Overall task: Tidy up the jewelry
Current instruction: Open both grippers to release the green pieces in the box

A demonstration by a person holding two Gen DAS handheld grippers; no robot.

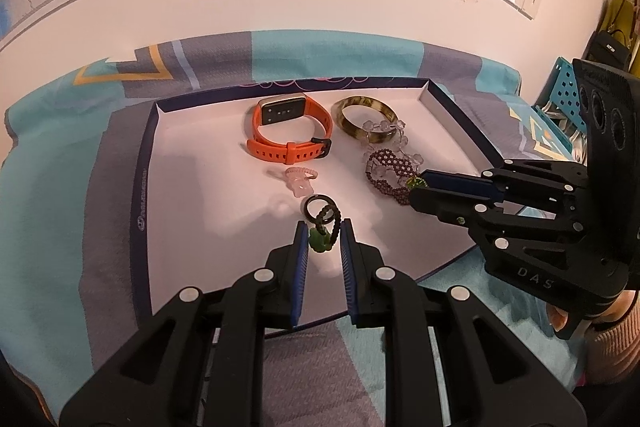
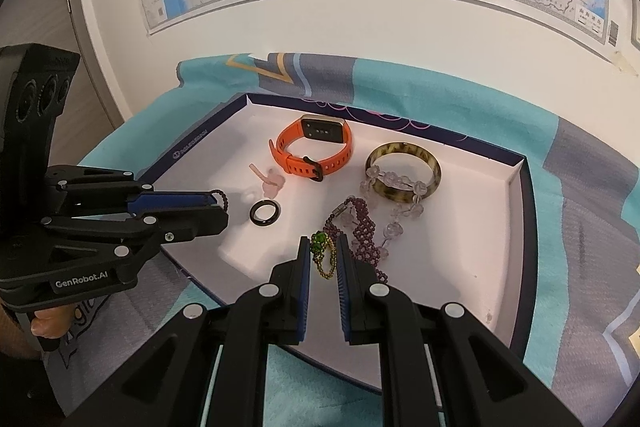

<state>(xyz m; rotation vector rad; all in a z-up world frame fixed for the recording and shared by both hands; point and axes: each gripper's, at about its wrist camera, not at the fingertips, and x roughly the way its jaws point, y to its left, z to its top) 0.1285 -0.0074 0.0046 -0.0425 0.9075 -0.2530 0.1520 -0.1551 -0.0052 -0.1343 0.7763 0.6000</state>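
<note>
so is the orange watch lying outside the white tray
No, the orange watch lies inside the white tray, near its far wall and beside the tortoiseshell bangle.

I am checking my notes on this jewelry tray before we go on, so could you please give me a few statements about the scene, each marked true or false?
1. The orange watch lies inside the white tray. True.
2. The left gripper is wide open and empty. False: it is shut on a dark beaded cord with a green charm.
3. The right gripper is shut on a gold bead chain with a green stone. True.
4. The brown mottled bangle stands outside the tray. False: it lies inside, beside the watch.
5. A black ring lies flat on the tray floor. True.
</note>
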